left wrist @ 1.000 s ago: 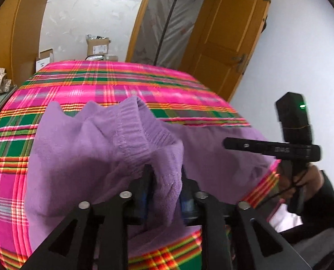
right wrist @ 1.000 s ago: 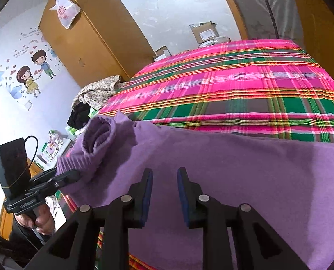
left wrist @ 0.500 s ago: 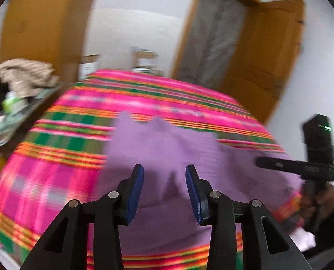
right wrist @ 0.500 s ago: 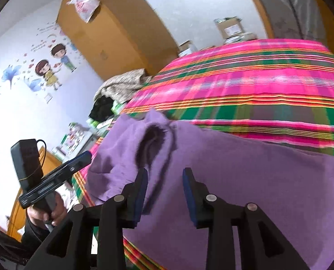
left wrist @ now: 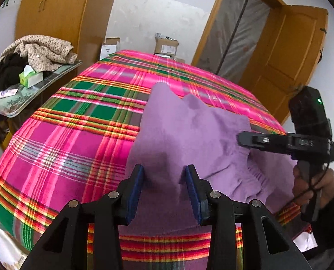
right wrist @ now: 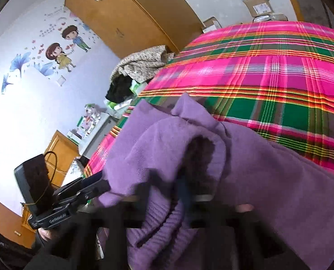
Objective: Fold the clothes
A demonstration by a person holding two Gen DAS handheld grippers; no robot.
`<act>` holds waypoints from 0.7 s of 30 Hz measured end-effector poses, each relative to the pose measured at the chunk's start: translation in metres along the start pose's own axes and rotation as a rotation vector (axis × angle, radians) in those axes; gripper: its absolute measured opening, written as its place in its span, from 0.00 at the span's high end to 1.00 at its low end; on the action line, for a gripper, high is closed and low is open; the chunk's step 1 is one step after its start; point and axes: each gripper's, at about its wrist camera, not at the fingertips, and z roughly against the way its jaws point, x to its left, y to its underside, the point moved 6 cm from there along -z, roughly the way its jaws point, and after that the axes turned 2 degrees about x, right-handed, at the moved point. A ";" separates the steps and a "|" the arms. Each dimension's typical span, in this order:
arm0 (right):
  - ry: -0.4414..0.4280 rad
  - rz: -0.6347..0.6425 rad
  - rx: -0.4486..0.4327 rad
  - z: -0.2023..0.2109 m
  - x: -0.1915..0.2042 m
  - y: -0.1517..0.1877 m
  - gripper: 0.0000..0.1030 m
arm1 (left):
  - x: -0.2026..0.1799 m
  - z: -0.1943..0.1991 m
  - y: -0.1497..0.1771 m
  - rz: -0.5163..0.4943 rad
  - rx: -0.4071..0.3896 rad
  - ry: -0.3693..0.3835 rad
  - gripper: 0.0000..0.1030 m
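A bed under a pink, green and orange plaid blanket [left wrist: 76, 139] fills both views, and the purple sweater [left wrist: 189, 139] lies on its near edge, just in front of the 2 grippers. Beyond the bed stand a wooden wardrobe [left wrist: 54, 11], an open door [left wrist: 290, 56] and a side table [left wrist: 31, 90] heaped with other clothes.

The folding looks to be at an early or middle stage. In the left wrist view the sweater's body lies fairly flat, with 2 soft peaks at its far edge, but a ribbed part is bunched near the right side. In the right wrist view the fabric is rumpled into thick rolls with a dark opening, so no neat rectangle exists yet. At least 1 more fold and some smoothing seem to remain.

The left gripper [left wrist: 164, 186] hovers over the sweater with its jaws about half spread and nothing between the blue pads [left wrist: 134, 191]; no grip is visible there. The right gripper [right wrist: 180, 193] is largely buried in purple cloth. Its jaws have just been closing and now stand nearly together, with a fold of the sweater pinched between them.
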 end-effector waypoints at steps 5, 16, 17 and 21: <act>-0.014 -0.043 -0.090 0.034 -0.008 0.002 0.95 | -0.002 0.007 0.003 -0.009 -0.010 0.023 0.61; 0.030 -0.119 -0.062 0.035 -0.021 0.012 0.73 | 0.001 0.014 0.009 -0.015 -0.009 0.023 0.61; 0.024 -0.113 -0.065 0.037 -0.018 0.013 0.73 | 0.001 0.016 0.010 -0.011 -0.012 0.028 0.61; -0.015 -0.067 -0.028 0.037 0.000 0.032 0.73 | -0.003 0.018 0.011 -0.018 -0.016 0.034 0.61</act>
